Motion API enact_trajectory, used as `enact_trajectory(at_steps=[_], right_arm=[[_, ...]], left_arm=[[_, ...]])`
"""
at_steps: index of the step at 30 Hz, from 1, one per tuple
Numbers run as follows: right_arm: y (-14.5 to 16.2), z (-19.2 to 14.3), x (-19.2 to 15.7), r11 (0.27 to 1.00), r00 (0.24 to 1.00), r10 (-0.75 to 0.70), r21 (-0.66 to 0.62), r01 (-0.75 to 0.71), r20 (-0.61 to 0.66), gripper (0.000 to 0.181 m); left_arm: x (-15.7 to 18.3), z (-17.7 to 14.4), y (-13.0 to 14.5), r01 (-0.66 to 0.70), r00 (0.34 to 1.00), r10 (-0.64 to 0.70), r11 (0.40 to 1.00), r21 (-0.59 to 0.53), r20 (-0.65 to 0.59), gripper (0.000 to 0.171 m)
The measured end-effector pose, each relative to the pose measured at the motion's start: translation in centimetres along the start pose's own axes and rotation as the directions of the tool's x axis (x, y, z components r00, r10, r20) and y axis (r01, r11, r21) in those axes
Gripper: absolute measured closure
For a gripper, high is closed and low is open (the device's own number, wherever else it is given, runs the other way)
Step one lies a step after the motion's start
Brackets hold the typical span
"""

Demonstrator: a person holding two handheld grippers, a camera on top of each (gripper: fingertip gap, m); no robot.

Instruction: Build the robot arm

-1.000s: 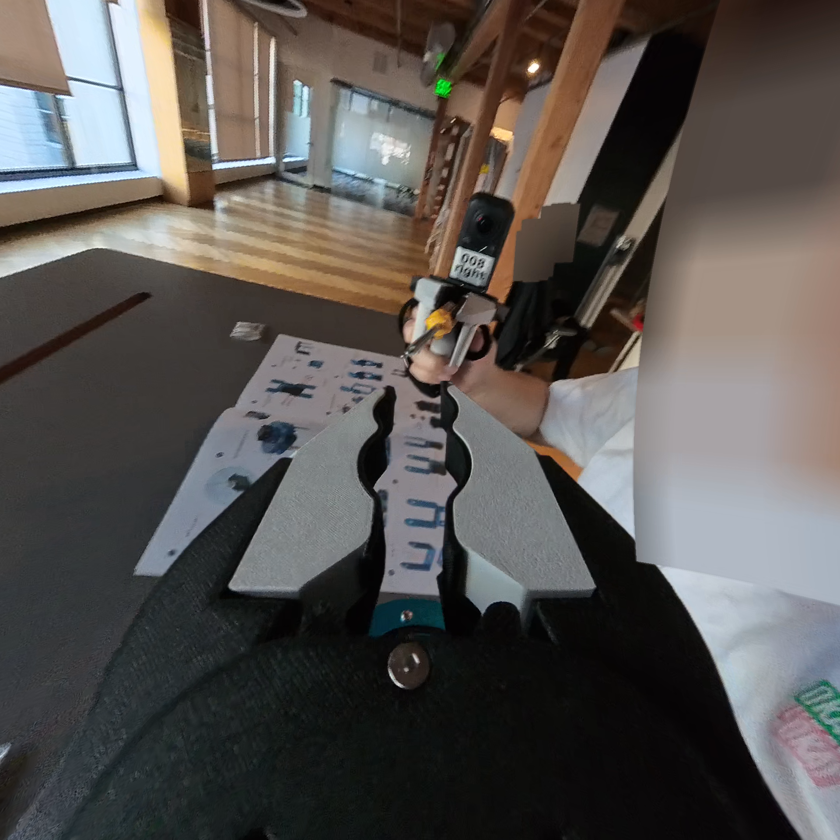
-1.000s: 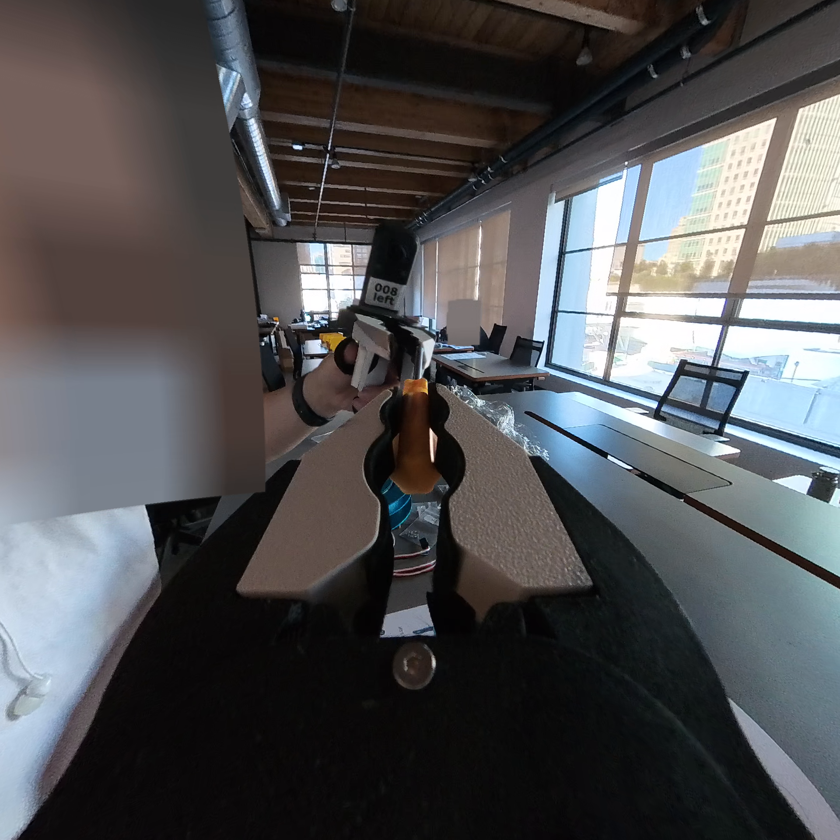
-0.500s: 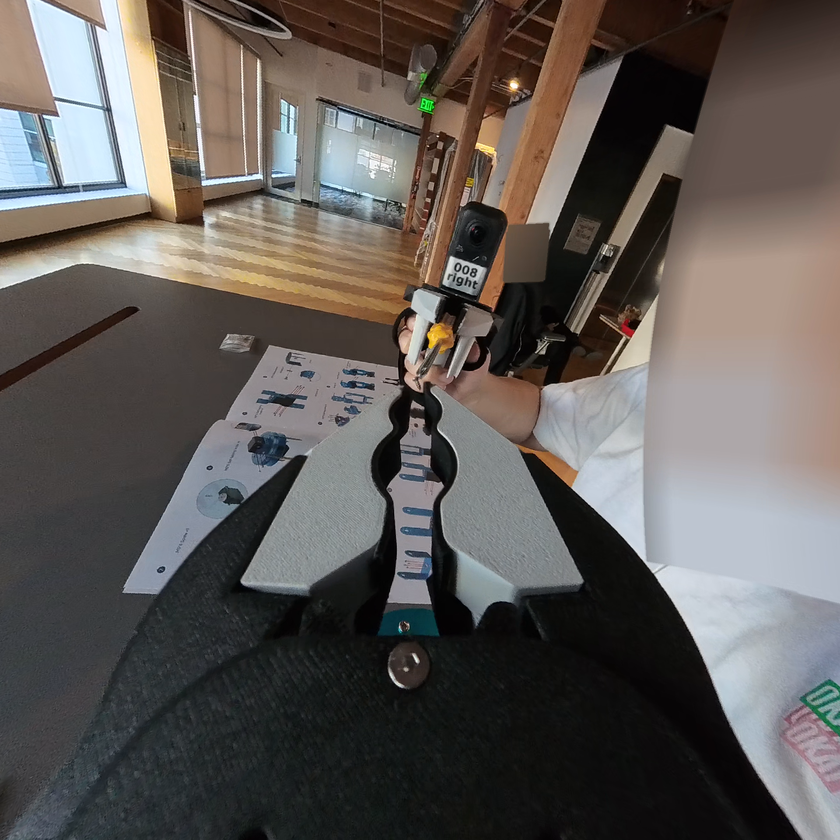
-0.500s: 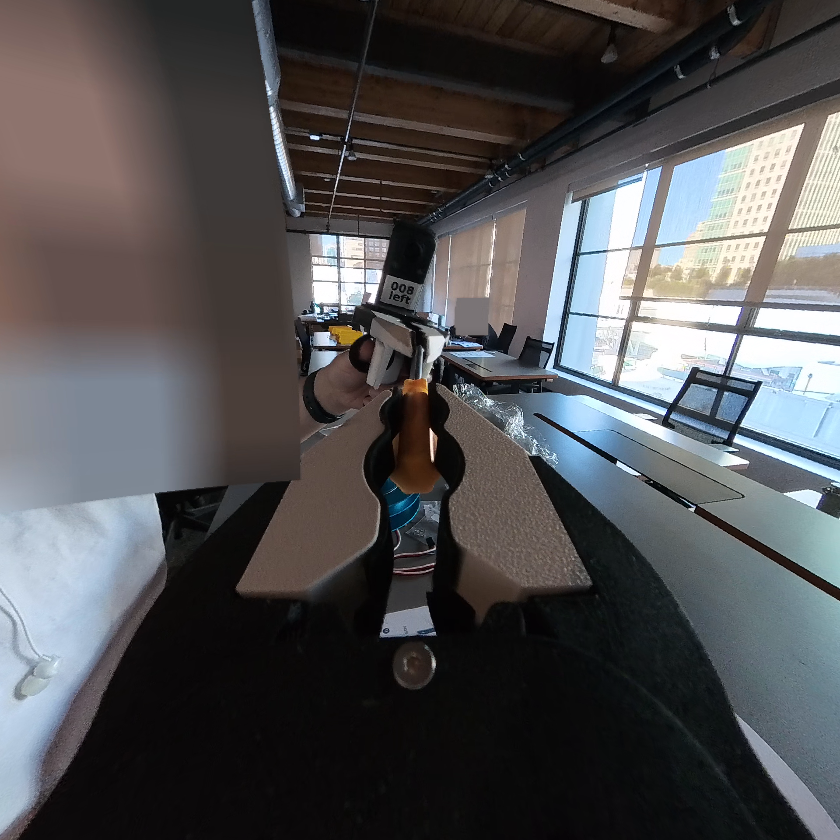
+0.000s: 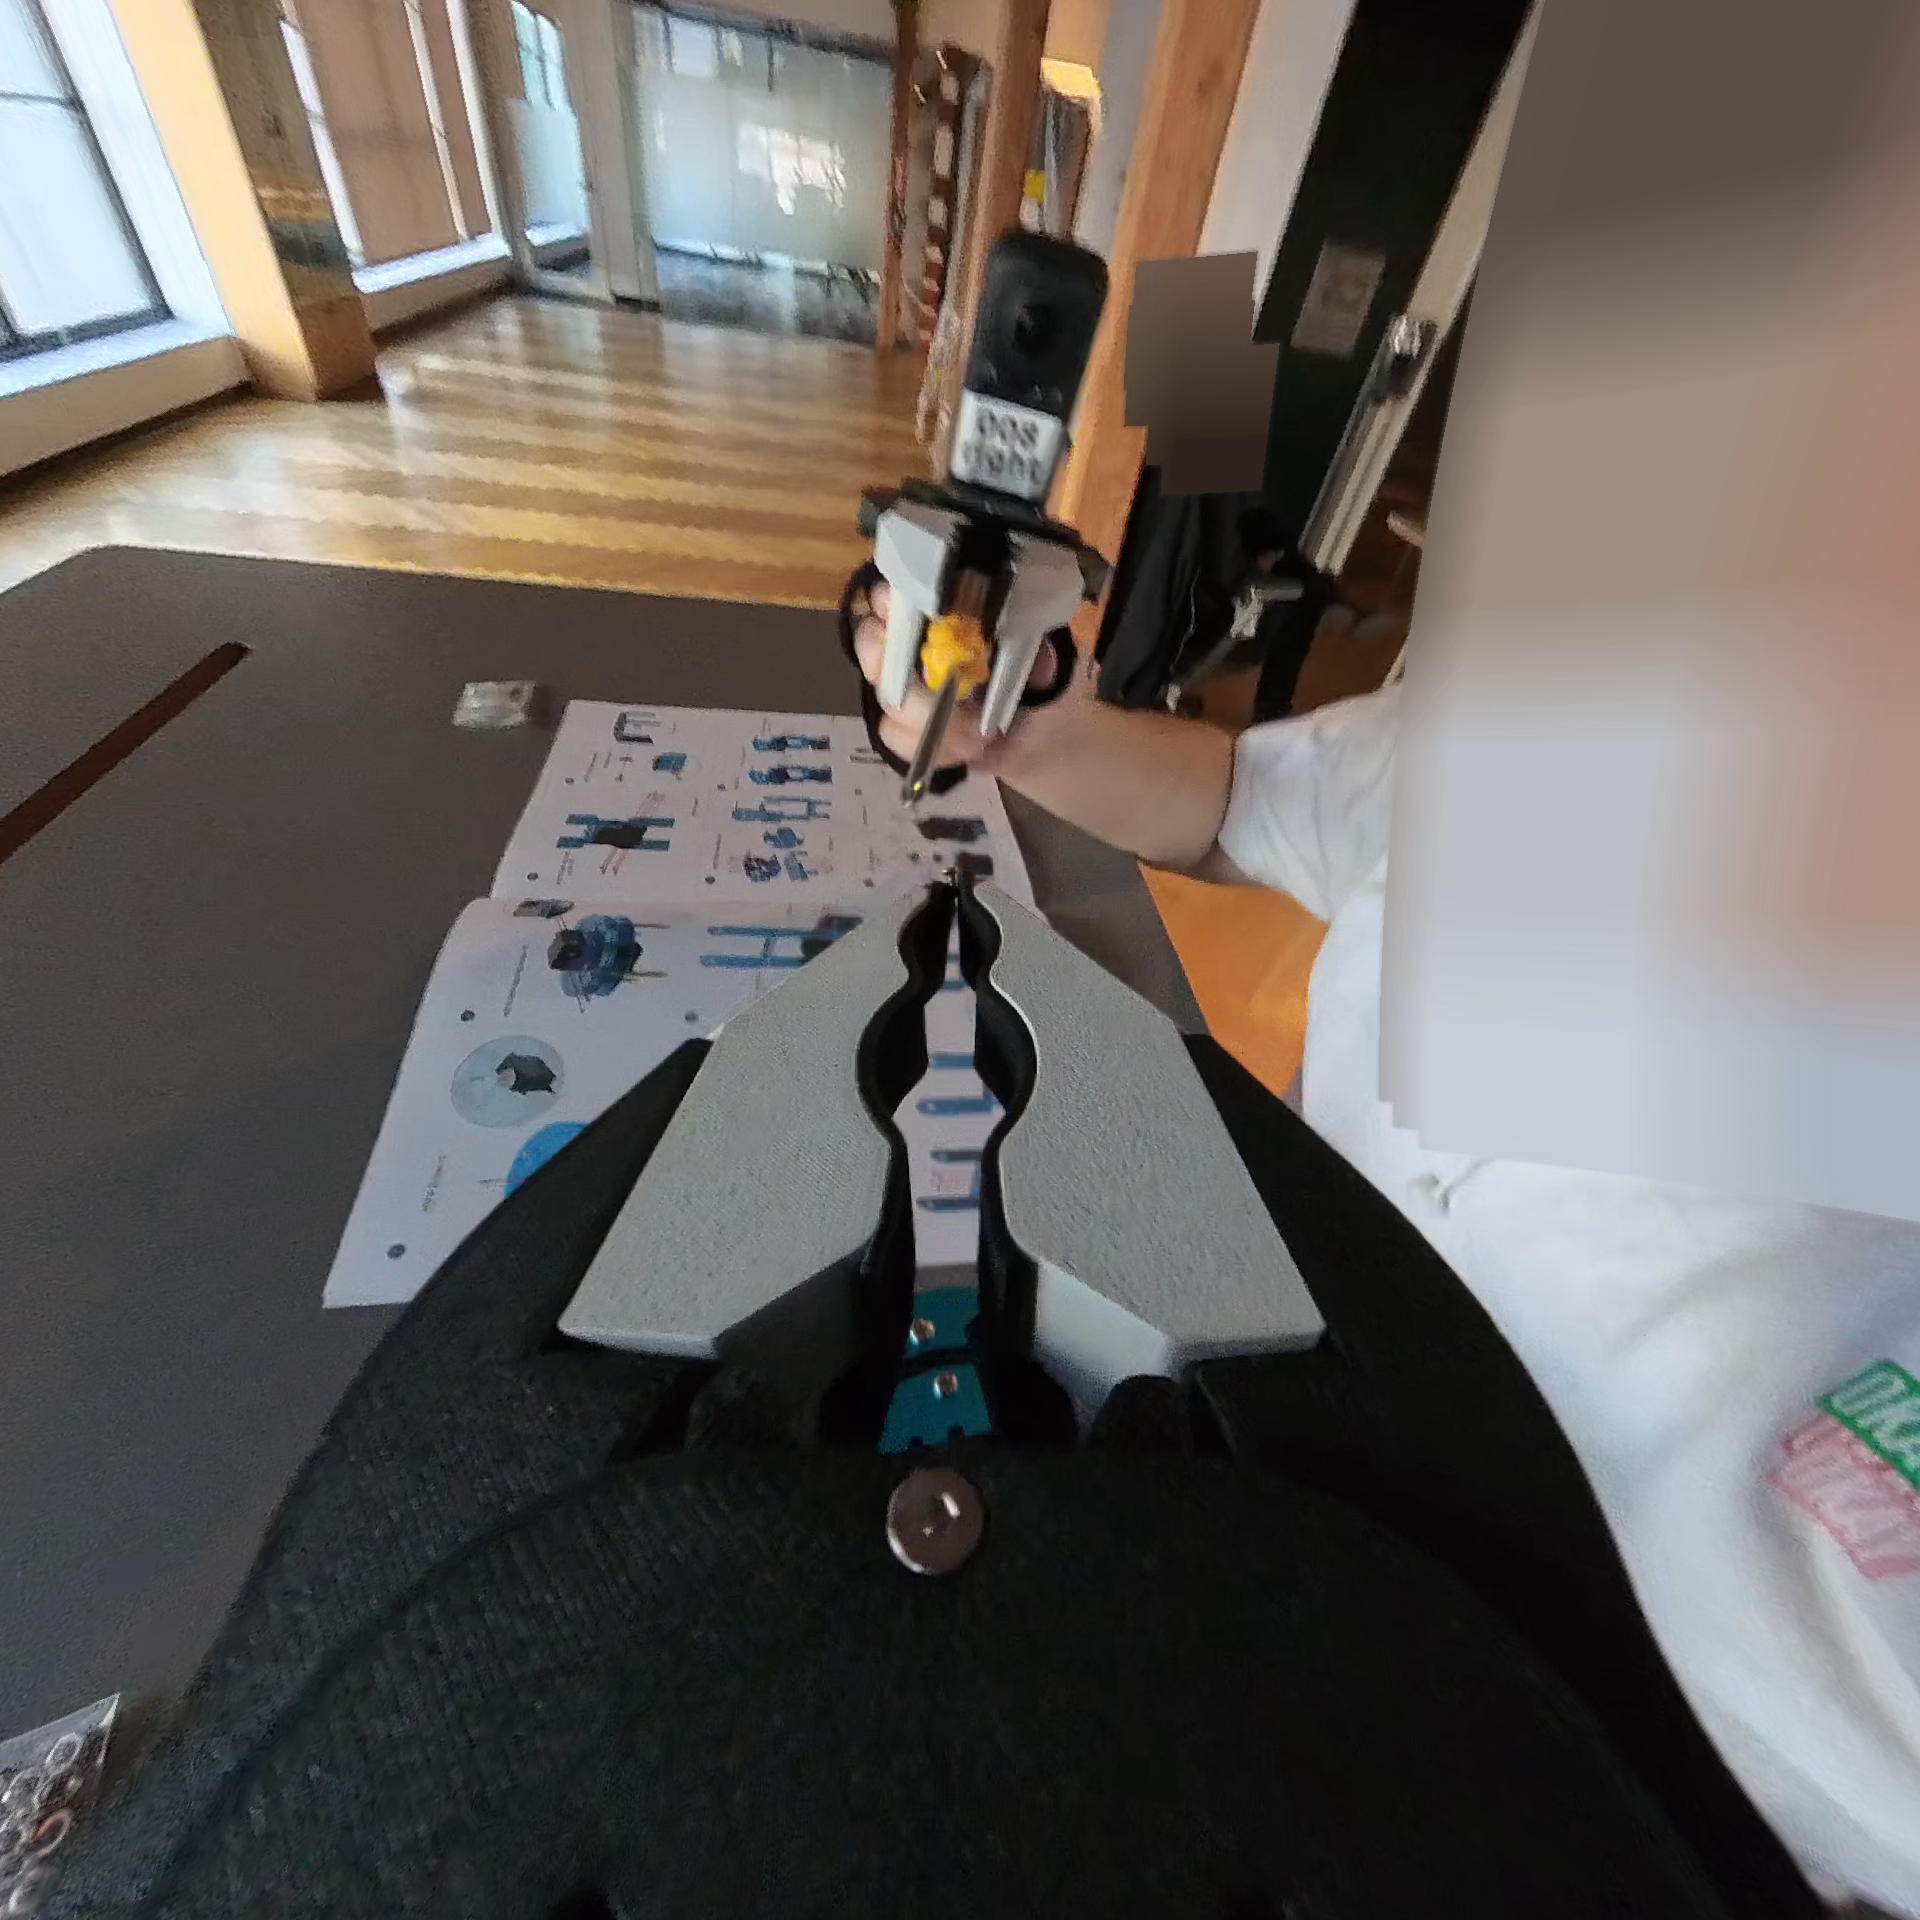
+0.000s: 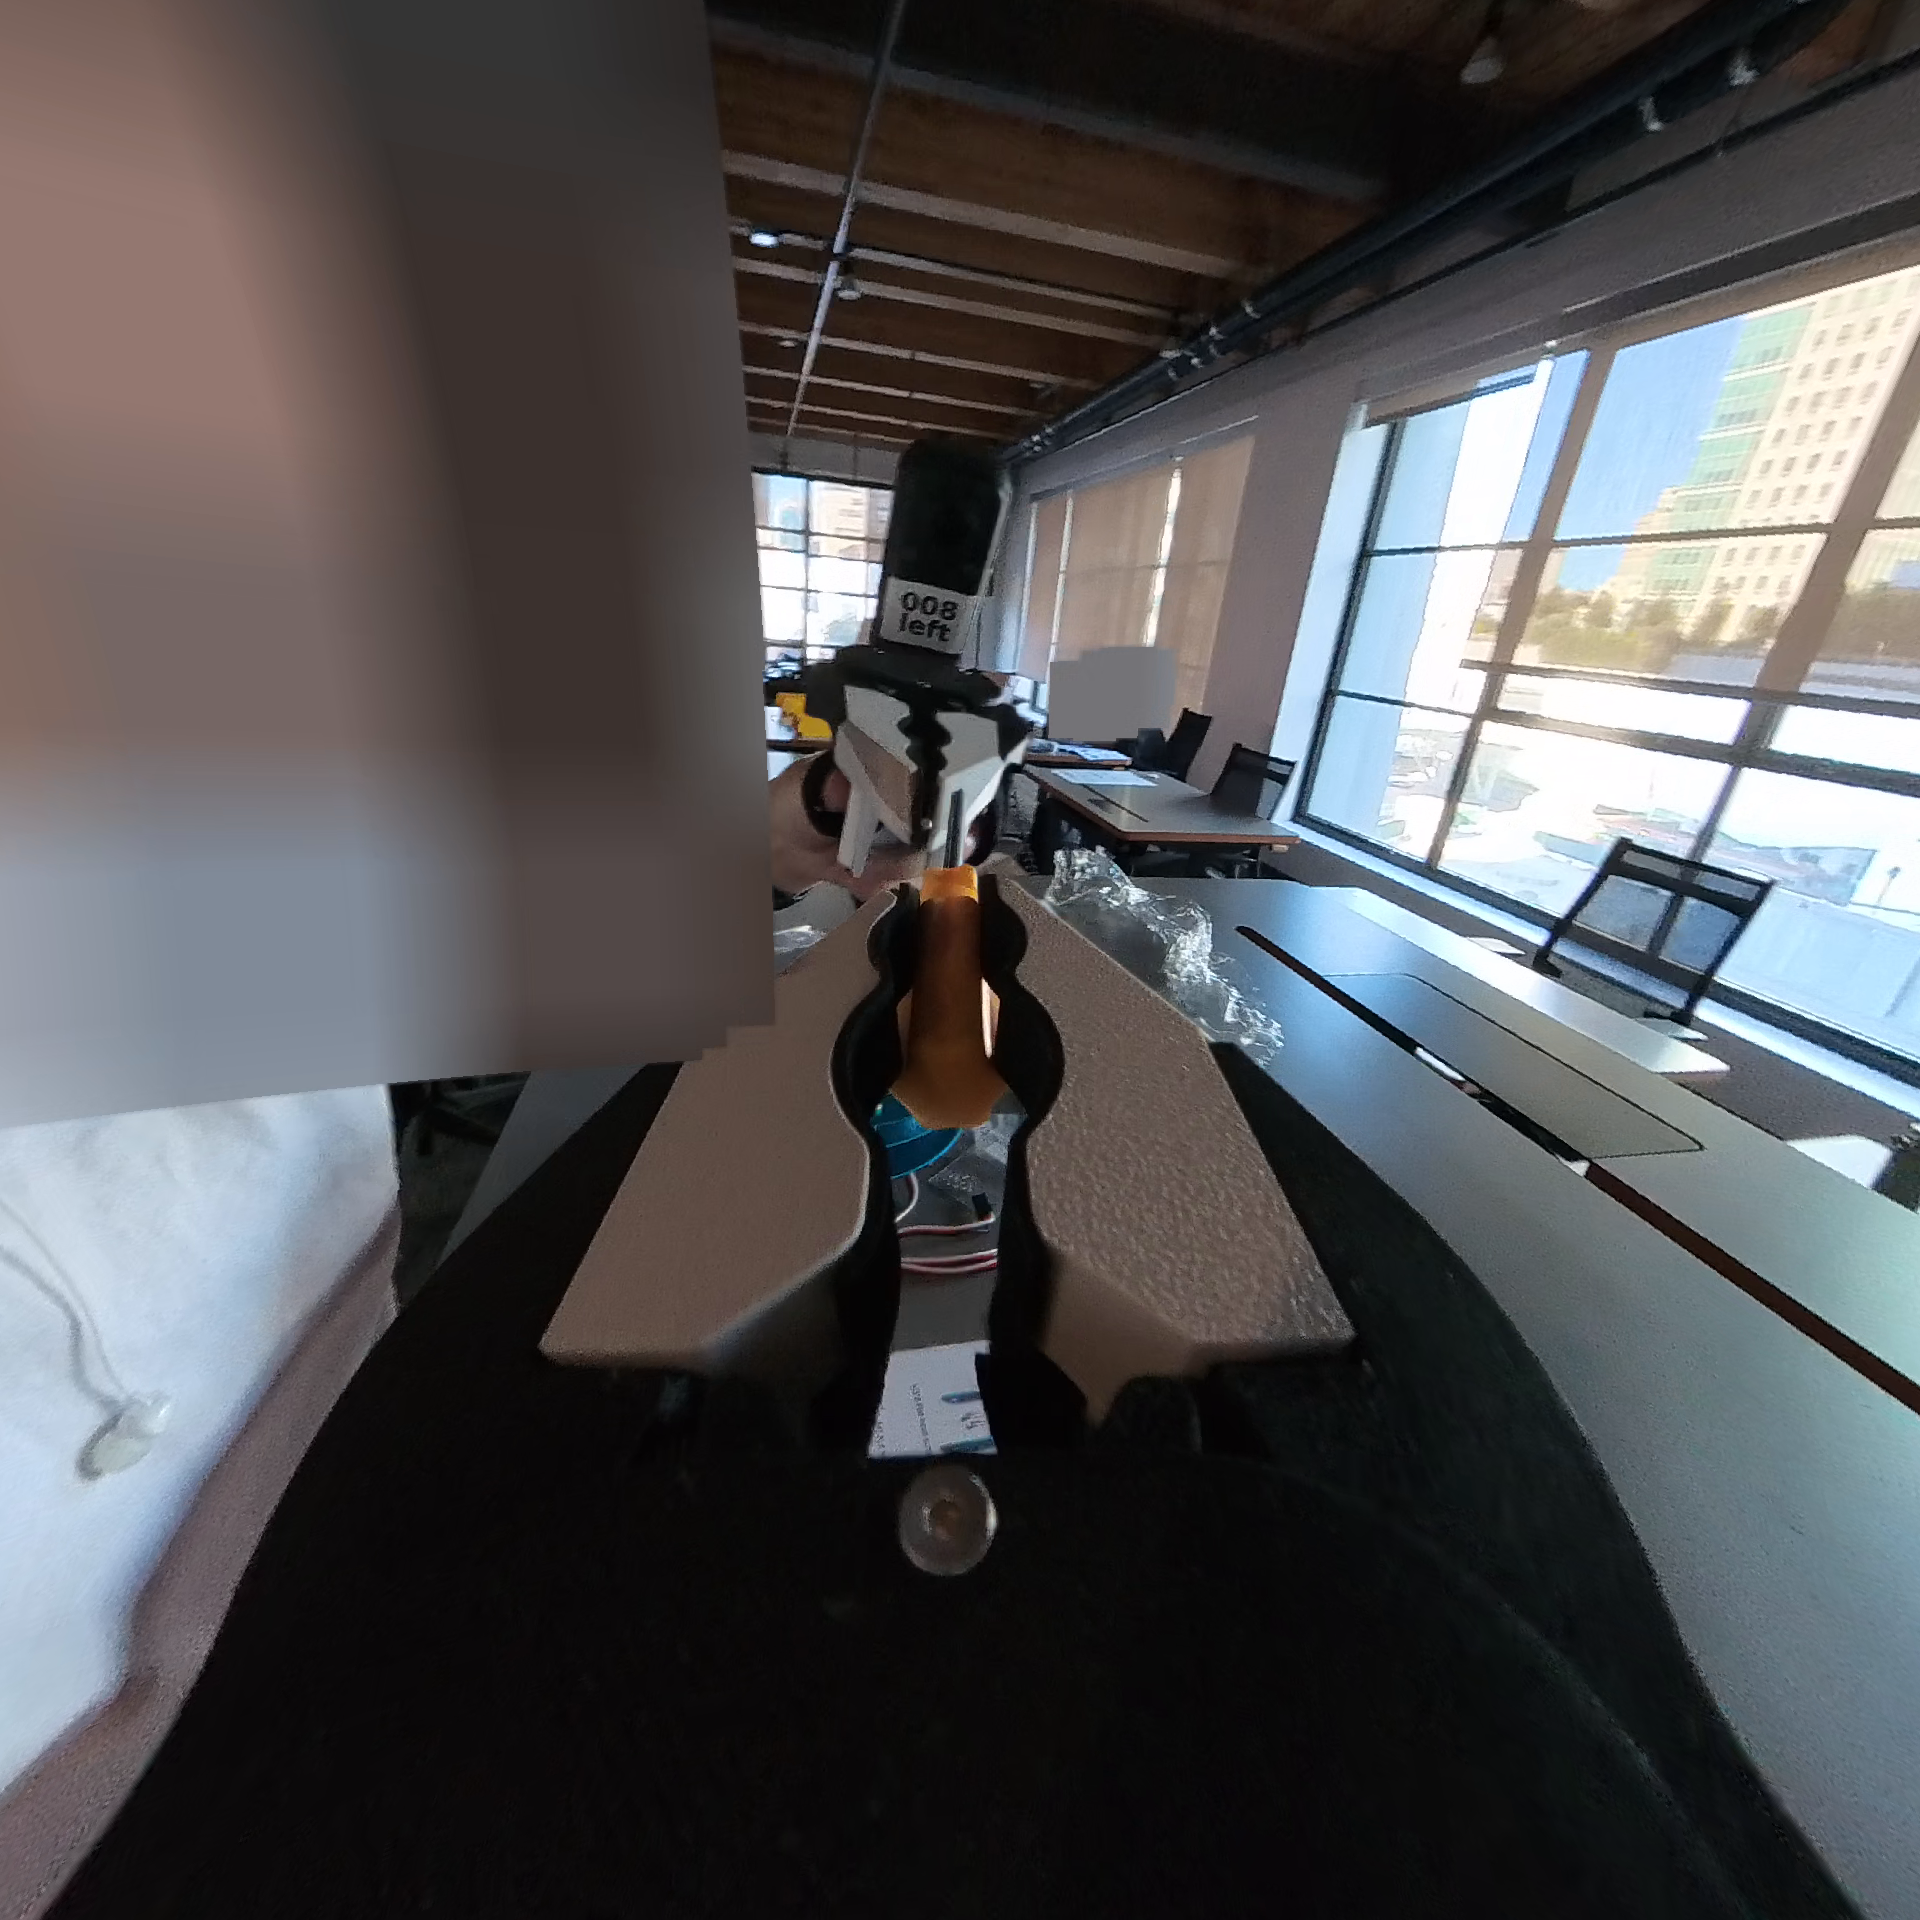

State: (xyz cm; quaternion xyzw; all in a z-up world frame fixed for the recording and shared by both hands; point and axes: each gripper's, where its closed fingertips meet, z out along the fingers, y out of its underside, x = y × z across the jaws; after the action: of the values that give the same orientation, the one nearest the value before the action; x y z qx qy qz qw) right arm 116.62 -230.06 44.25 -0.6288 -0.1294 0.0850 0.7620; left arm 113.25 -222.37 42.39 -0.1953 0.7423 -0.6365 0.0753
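Note:
My left gripper (image 5: 953, 885) is shut, and a tiny shiny metal piece (image 5: 949, 878), perhaps a screw, sits pinched at its tips. A teal bracket (image 5: 932, 1387) shows through the gap near the finger bases; I cannot tell if it is held. My right gripper (image 6: 940, 894) is shut on the orange handle of a screwdriver (image 6: 940, 1029). In the left wrist view the right gripper (image 5: 951, 675) faces me, and the screwdriver (image 5: 928, 727) points down at my left tips, just short of them. In the right wrist view the left gripper (image 6: 925, 821) stands just beyond the shaft.
An illustrated instruction sheet (image 5: 644, 831) lies on the dark table (image 5: 208, 935), with a small clear packet (image 5: 497, 703) beyond it. A bag of small metal parts (image 5: 47, 1797) sits at the bottom left. Crumpled clear plastic (image 6: 1153, 940), a blue round part (image 6: 914, 1132) and red-white wires (image 6: 945, 1247) lie below my right gripper. The person's white shirt (image 5: 1558, 1403) is close on the right. The grippers' ends are close to 10 centimeters from one another.
My left jaws have narrowed from a clear gap to nearly touching. The right gripper with the screwdriver has come closer to my left tips.

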Motion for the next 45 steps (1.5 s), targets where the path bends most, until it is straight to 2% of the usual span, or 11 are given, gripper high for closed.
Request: enact_trajectory(at_steps=[4,8,22,45], right_arm=[[0.3,-0.5,-2.1,0.997,0.989,-0.042,-0.066,0.052,0.144,0.172],[0.9,-0.8,-2.9,0.986,0.978,-0.11,-0.101,0.129,0.176,0.171],[2.5,-0.7,-4.5,0.939,0.937,-0.259,-0.165,0.301,0.234,0.171],[2.9,-0.9,-5.4,0.915,0.908,-0.32,-0.161,0.37,0.27,0.172]], left_arm=[[1.1,0.1,1.9,-0.017,0.998,0.01,0.991,-0.13,-0.055,0.171],[2.2,0.4,3.4,-0.002,0.992,-0.026,0.975,-0.224,-0.12,0.171],[3.7,1.0,4.5,0.057,0.967,-0.12,0.962,-0.269,-0.225,0.171],[4.7,2.0,4.4,0.087,0.941,-0.18,0.947,-0.308,-0.288,0.171]])
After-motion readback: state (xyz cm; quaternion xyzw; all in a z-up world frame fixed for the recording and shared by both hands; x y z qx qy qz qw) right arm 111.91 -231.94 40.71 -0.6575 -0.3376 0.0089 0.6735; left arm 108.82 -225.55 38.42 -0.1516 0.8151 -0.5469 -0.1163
